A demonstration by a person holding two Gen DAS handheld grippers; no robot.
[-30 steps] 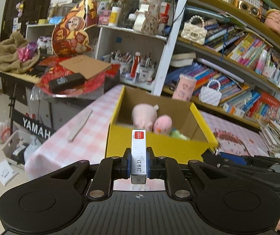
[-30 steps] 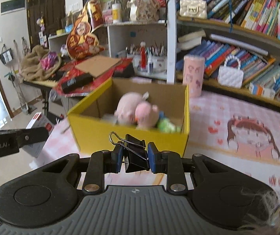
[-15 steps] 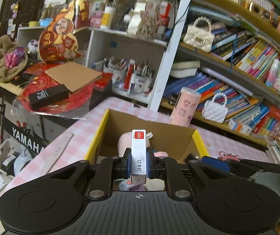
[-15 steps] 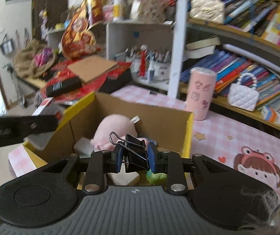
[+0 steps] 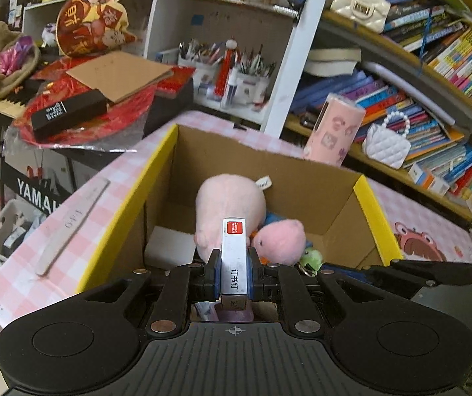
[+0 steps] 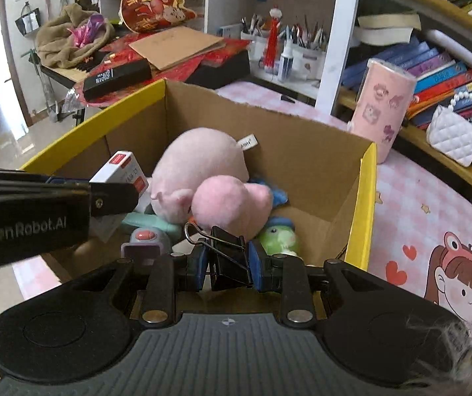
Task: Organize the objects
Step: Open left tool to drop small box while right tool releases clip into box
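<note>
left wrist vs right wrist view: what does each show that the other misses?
Left wrist only: the grey ruler on the checked cloth left of the box.
Right wrist only: the black binder clip gripped by the right gripper, and the cartoon girl print.
Both: cardboard box, pink plush toys, staple box clamped in the left gripper.

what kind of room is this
Most likely a lived-in home study or child's room: crammed bookshelves, pen pots in a white cubby, and a pink gingham tablecloth under a cardboard box of plush toys.
</note>
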